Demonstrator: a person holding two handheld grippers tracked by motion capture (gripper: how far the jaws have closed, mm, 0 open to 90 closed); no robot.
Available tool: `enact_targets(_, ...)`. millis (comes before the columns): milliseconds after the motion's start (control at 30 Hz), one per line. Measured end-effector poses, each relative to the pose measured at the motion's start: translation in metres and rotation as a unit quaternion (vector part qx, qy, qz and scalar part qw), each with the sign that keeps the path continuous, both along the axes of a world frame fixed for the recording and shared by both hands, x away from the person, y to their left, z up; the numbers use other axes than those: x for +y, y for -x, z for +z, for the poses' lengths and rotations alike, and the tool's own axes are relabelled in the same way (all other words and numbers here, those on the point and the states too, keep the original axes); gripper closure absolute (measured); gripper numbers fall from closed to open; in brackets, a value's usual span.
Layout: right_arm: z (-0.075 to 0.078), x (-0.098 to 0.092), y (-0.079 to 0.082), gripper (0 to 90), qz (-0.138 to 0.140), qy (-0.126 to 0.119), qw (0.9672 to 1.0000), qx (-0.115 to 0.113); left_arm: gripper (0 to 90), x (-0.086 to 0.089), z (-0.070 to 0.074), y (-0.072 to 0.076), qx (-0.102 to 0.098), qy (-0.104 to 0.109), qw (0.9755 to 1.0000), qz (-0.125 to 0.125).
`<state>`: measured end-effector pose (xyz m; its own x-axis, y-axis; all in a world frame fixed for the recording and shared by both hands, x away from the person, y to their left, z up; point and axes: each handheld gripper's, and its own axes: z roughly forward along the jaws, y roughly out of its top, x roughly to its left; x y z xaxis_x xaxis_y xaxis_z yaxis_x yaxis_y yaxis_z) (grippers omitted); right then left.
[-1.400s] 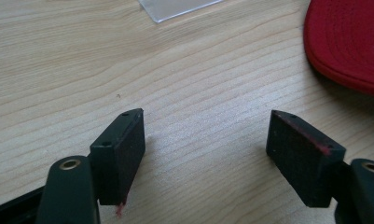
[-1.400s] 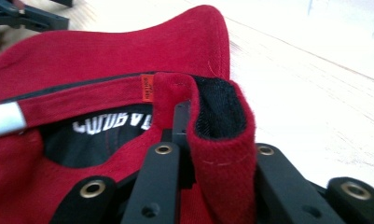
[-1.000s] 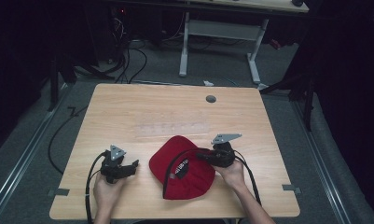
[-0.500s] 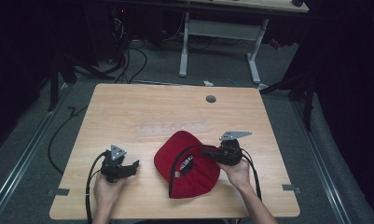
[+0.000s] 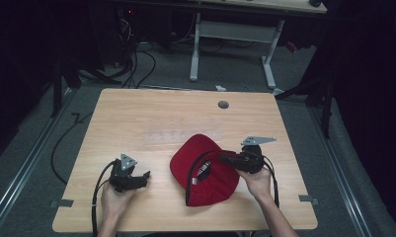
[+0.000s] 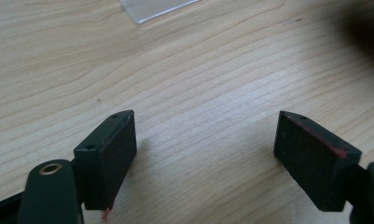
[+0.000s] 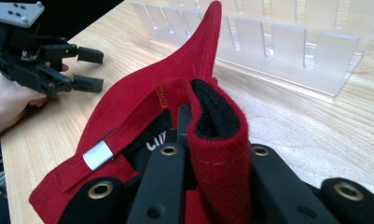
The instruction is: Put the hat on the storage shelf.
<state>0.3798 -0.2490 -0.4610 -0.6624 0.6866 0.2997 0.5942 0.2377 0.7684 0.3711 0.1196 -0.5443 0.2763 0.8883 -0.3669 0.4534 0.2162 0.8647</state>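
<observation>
A red cap (image 5: 205, 170) lies underside up on the wooden table (image 5: 151, 113), right of centre near the front. My right gripper (image 5: 224, 159) is shut on the cap's folded red and black back edge (image 7: 217, 135), which bunches up between its jaws and lifts that side. My left gripper (image 5: 145, 177) rests low at the front left, apart from the cap. Its jaws have just been opening, and my left gripper (image 6: 205, 154) holds nothing, with bare wood between the pads. The right gripper view shows the left gripper (image 7: 89, 70) open in a hand beyond the cap (image 7: 128, 107).
A clear slotted acrylic rack (image 7: 287, 51) stands on the table just past the cap, faint in the high view as the rack (image 5: 180, 134). A round cable hole (image 5: 223, 104) sits near the far edge. Beyond the table are desk legs and cables on the floor.
My right gripper has moved to the right and slightly up, dragging the red cap with it. The left hand has stayed where it was.
</observation>
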Motion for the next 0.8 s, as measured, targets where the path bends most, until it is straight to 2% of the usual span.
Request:
enact_targets(33, 0.000, 0.000, 0.000, 83.5, 0.000, 0.000, 1.0000, 0.000, 21.3, 0.000, 0.000, 0.000, 0.000, 0.000, 1.0000, 0.000)
enact_targets(67, 0.002, -0.001, 0.000, 83.6, -0.003, -0.002, 1.0000, -0.001, 21.3, -0.004, 0.005, 0.005, -0.012, 0.001, 0.9999, -0.011)
enact_targets(100, 0.002, -0.001, 0.000, 83.6, -0.003, -0.002, 1.0000, -0.001, 21.3, -0.004, 0.005, 0.005, -0.012, 0.001, 0.9999, -0.011)
enact_targets(133, 0.006, -0.002, 0.000, 83.6, -0.006, -0.003, 1.0000, -0.003, 21.3, -0.009, 0.010, 0.009, -0.022, 0.005, 0.9994, -0.025)
enact_targets(167, 0.008, -0.003, 0.000, 83.6, -0.007, -0.005, 1.0000, -0.003, 21.2, -0.009, 0.010, 0.009, -0.022, 0.005, 0.9994, -0.025)
enact_targets(233, 0.011, -0.003, 0.000, 83.6, -0.008, -0.006, 0.9999, -0.005, 21.0, -0.017, 0.015, 0.016, -0.033, 0.006, 0.9983, -0.047)
enact_targets(367, 0.017, -0.005, -0.002, 83.6, -0.010, -0.014, 0.9998, -0.005, 19.8, -0.026, 0.019, 0.022, -0.038, 0.003, 0.9971, -0.066)
enact_targets(433, 0.019, -0.005, -0.002, 83.6, -0.013, -0.015, 0.9998, -0.005, 19.5, -0.035, 0.023, 0.028, -0.047, 0.002, 0.9954, -0.084)
enact_targets(533, 0.023, -0.005, -0.003, 83.6, -0.016, -0.015, 0.9998, -0.003, 19.1, -0.041, 0.026, 0.031, -0.053, 0.003, 0.9940, -0.095)
enact_targets(567, 0.025, -0.005, -0.005, 83.5, -0.018, -0.017, 0.9997, -0.004, 19.0, -0.046, 0.029, 0.033, -0.059, 0.003, 0.9927, -0.106)
enact_targets(800, 0.033, -0.002, -0.010, 83.6, -0.022, -0.023, 0.9995, 0.004, 18.0, -0.065, 0.034, 0.036, -0.066, 0.000, 0.9895, -0.129)
